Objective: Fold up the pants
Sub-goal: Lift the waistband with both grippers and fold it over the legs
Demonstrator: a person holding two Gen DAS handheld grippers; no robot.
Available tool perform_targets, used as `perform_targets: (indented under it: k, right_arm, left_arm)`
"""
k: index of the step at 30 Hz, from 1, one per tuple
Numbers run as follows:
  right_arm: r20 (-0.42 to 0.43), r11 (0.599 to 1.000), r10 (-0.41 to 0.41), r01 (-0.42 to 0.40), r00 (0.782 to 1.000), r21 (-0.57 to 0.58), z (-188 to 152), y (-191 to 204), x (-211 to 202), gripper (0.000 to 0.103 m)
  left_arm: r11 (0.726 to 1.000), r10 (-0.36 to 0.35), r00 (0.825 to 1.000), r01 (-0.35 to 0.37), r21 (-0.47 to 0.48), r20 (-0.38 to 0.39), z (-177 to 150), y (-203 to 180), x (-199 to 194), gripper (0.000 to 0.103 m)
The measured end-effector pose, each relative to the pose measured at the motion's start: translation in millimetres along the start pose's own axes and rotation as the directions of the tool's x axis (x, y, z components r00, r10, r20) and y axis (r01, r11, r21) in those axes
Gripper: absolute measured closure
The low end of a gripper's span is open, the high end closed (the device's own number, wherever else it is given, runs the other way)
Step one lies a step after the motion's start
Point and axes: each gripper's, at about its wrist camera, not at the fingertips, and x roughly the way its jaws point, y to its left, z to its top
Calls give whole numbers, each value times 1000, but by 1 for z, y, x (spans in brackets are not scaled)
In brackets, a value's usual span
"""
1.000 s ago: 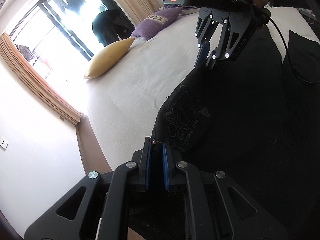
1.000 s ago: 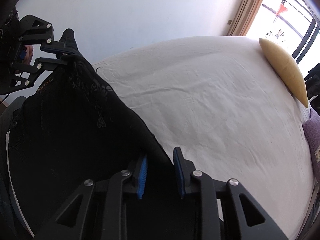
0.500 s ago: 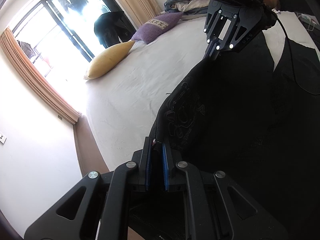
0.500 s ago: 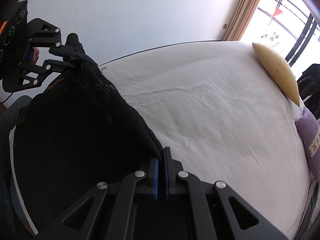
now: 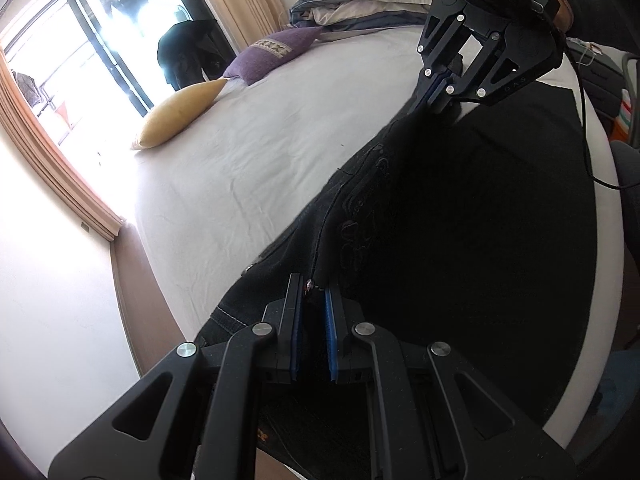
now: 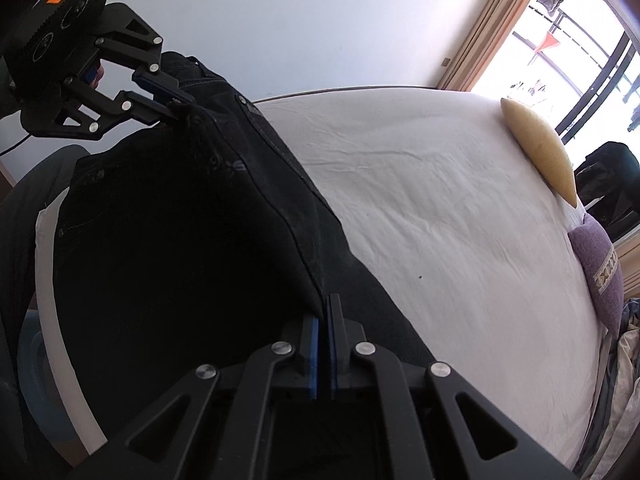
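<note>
stretching taut between both tongs, black embroidered pants [image 5: 460, 216] over the bed [image 5: 248, 152]

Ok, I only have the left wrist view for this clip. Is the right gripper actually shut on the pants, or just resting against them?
Observer: Shut on them. In the right wrist view, the right gripper has its blue fingers pressed together with a seam edge of the pants pinched between them.
Operator: And which part is my left one holding? Up close I only see dark cloth.
Observer: From the other side, the left gripper is closed on the waistband end. The stitched band runs away from its fingertips, with the white wall behind it.
</note>
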Motion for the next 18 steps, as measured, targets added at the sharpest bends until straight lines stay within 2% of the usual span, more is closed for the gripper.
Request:
perform_targets:
  k: [5,10,14,18]
  right_arm:
    - [-24,1000,-19,19,1000,-8,-25,49,0,99]
    - [-54,999,-27,26,998,-28,-43,90,4,99]
    - [-77,998,-42,38,996,-49,-55,114,4,99]
    - [-97,996,-49,41,994,-83,-59,137,0,99]
  left_arm:
    - [997,-79,996,80,9,-42,-31,-37,-10,94]
    - [991,-119,989,124,57,-85,-55,-77,-17,95]
    - [985,-131,985,142,101,-113,-71,-104,-22,96]
    - [982,-140,981,154,106,-133,-81,-114,-23,96]
